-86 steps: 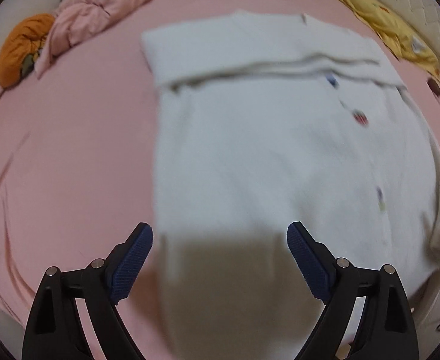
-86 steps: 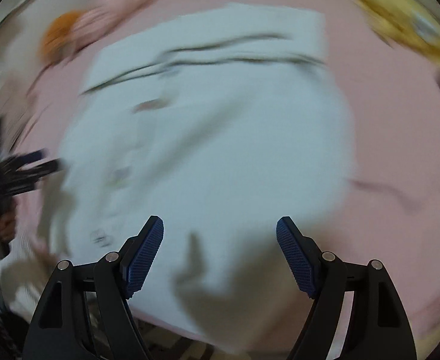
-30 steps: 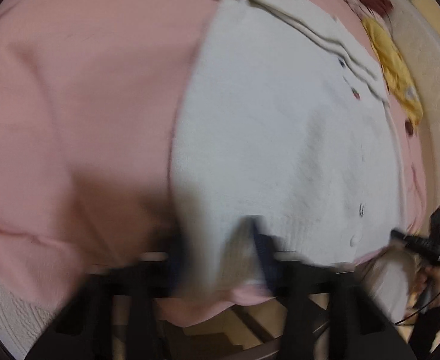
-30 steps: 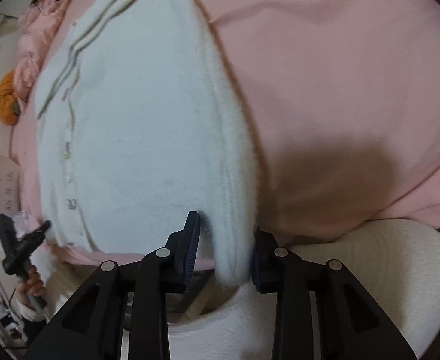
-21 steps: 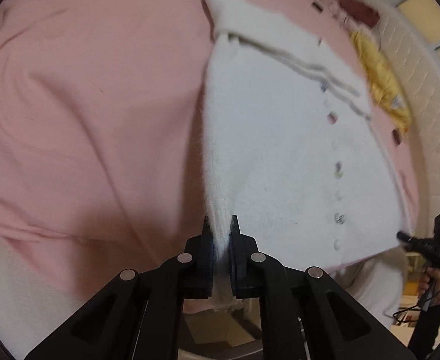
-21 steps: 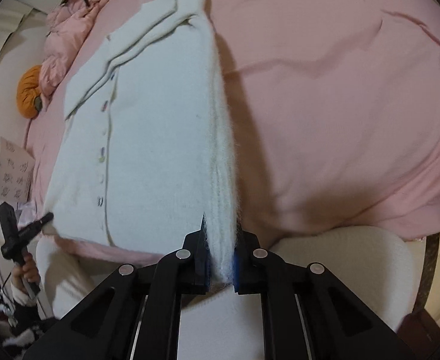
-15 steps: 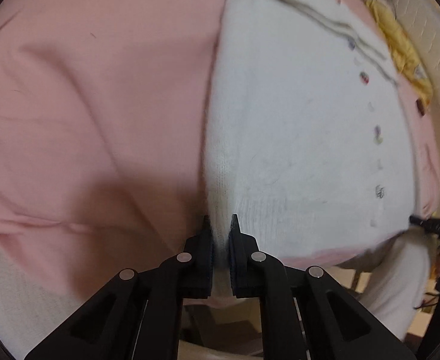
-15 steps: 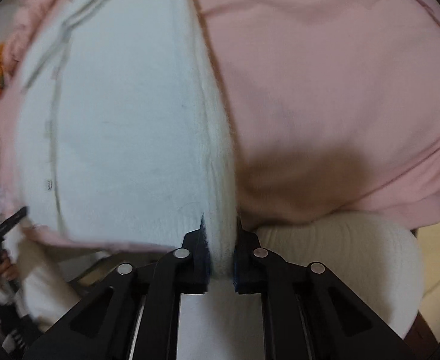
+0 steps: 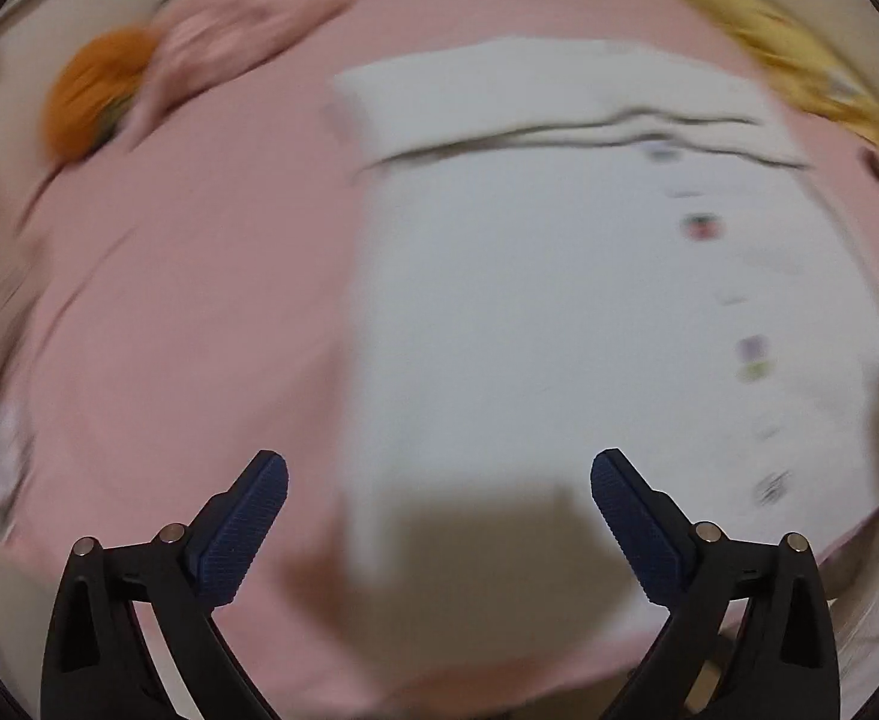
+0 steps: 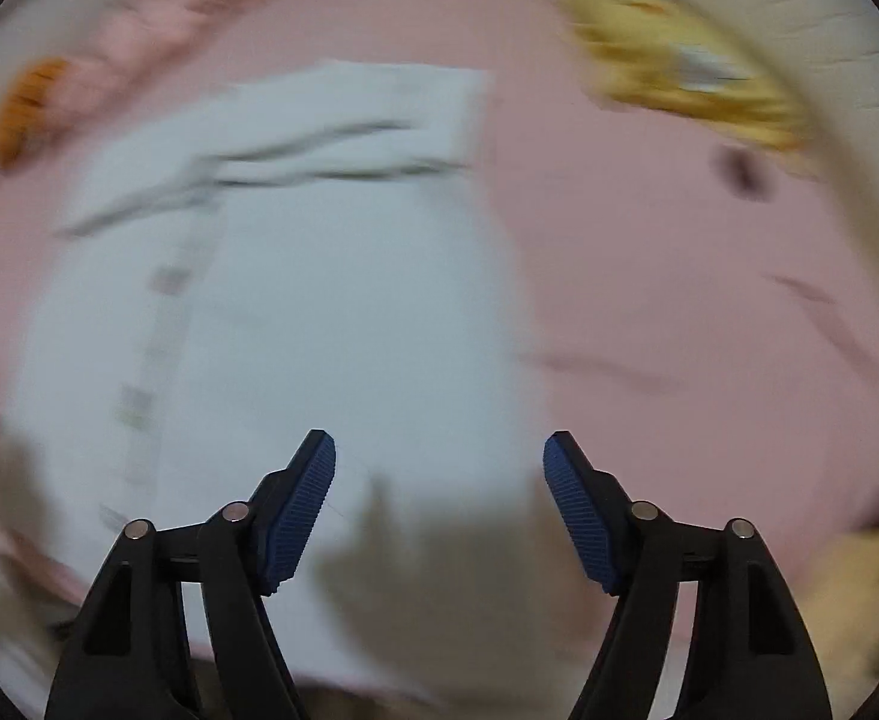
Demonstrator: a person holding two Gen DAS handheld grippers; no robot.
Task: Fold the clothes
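Both frames are blurred and no writing is legible. The left tongs (image 9: 439, 495) and right tongs (image 10: 439, 474) gape wide, empty, above the white cardigan (image 9: 589, 300) on the pink bed (image 9: 187, 300).

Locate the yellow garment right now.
In both wrist views the yellow garment lies upper right on the pink bedsheet, beyond the white cardigan's far right corner.
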